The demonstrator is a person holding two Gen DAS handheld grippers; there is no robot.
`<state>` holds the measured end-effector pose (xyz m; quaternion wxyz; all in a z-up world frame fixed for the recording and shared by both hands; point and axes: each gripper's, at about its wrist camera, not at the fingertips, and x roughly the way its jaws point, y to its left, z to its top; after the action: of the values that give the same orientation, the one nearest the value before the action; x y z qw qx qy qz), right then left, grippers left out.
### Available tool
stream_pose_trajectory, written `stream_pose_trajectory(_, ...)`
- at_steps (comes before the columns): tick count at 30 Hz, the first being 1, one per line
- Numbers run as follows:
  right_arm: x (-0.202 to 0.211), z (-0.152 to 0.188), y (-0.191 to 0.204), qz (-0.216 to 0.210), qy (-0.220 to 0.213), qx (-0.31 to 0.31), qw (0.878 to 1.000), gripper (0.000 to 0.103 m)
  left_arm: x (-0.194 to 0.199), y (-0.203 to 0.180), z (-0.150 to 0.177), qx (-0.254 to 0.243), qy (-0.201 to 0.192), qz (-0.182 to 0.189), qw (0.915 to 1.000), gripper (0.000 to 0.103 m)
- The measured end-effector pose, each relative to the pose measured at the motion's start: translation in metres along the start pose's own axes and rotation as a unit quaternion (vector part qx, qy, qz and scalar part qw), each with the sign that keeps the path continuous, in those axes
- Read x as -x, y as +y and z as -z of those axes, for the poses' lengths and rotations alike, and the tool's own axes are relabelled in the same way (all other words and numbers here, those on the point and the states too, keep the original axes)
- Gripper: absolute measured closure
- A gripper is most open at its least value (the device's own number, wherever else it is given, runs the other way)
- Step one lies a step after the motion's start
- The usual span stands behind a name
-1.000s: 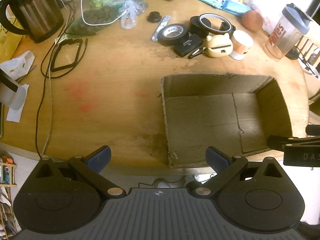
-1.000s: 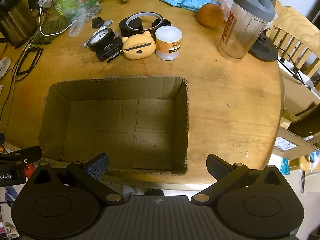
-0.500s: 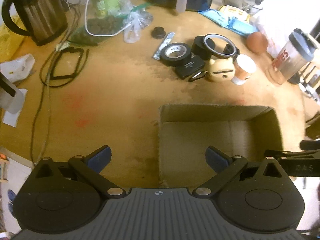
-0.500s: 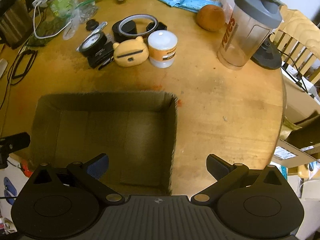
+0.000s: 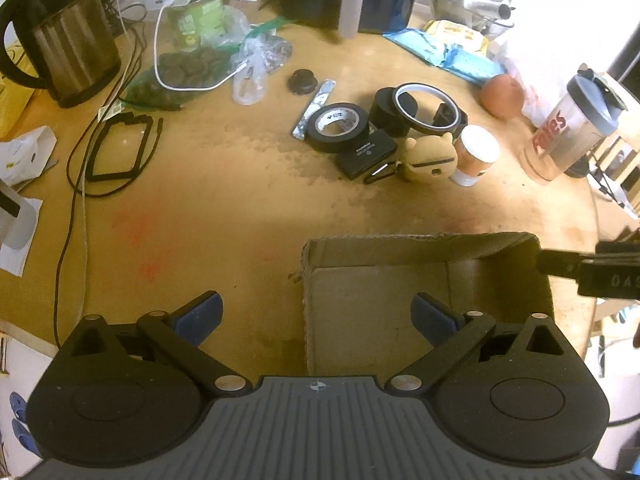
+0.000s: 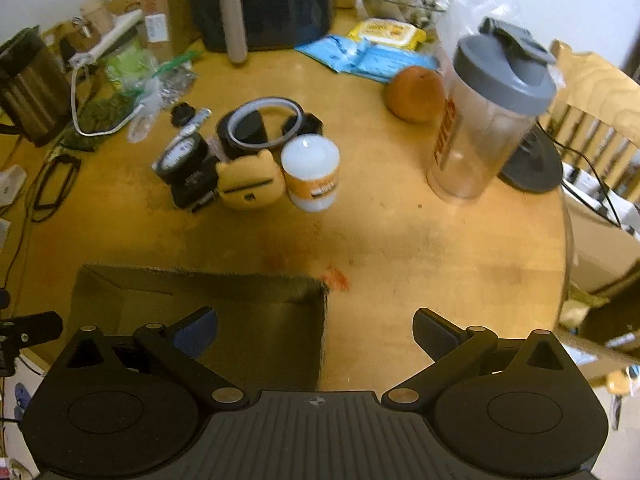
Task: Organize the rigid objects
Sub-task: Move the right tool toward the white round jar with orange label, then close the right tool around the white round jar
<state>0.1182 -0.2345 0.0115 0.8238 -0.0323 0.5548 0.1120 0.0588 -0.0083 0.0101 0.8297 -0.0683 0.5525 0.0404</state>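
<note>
An empty cardboard box (image 5: 500, 246) (image 6: 200, 276) sits at the near edge of the round wooden table. Beyond it lies a cluster: a black tape roll (image 5: 337, 127) (image 6: 182, 158), a black case (image 5: 366, 153), a clear-rimmed tape roll (image 5: 418, 106) (image 6: 264, 124), a yellow bear-shaped case (image 5: 430, 158) (image 6: 250, 184) and a white-lidded orange jar (image 5: 474, 156) (image 6: 312, 178). My left gripper (image 5: 316, 314) is open and empty over the box's left wall. My right gripper (image 6: 316, 326) is open and empty over the box's right wall.
A shaker bottle (image 6: 484, 120) and an orange (image 6: 414, 94) stand at the right. A kettle (image 5: 60, 36), cables (image 5: 116, 148) and bags (image 5: 192, 68) crowd the far left. A dark appliance (image 6: 260, 0) and blue packets (image 6: 360, 56) line the back.
Both grippers have moved forward over the table, so the box sits lower in both views and the cluster looks nearer. Both stay open.
</note>
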Motion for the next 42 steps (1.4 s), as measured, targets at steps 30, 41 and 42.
stream_pose_trajectory(30,-0.050,-0.072,-0.027,-0.052,-0.096,0.032,0.993,0.002,0.003,-0.001,-0.008,0.042,-0.028,0.011,0.9986,0.000)
stream_pose_trajectory(41,-0.092,-0.085,-0.014,-0.041,-0.097,0.071,0.992,0.023,0.003,0.012,0.000,0.083,-0.018,-0.009,0.9963,0.000)
stream_pose_trajectory(42,-0.094,-0.085,-0.013,-0.036,-0.097,0.075,0.992,0.024,0.004,0.014,0.001,0.087,-0.018,-0.011,0.9960,0.000)
